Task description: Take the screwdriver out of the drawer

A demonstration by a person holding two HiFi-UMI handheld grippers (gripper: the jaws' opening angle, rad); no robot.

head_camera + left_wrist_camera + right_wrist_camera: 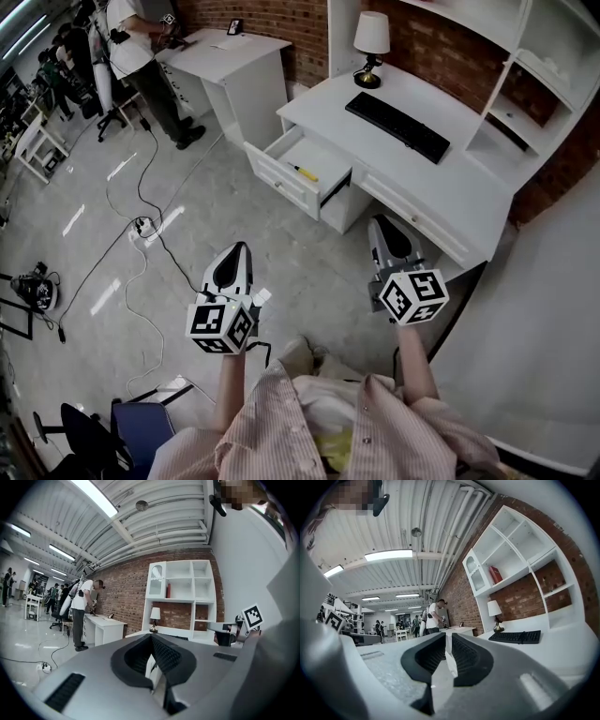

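Screwdriver (305, 173), yellow handle, lies flat in the open drawer (278, 185) of the white surface (459, 183). Its long axis slants upper left to lower right in the head view; tip end too small to tell. Left claw (238, 247) and right claw (382, 223) are both clenched, empty, and well short of the drawer.

Head view looks down; both gripper views share the lamp (154, 614).
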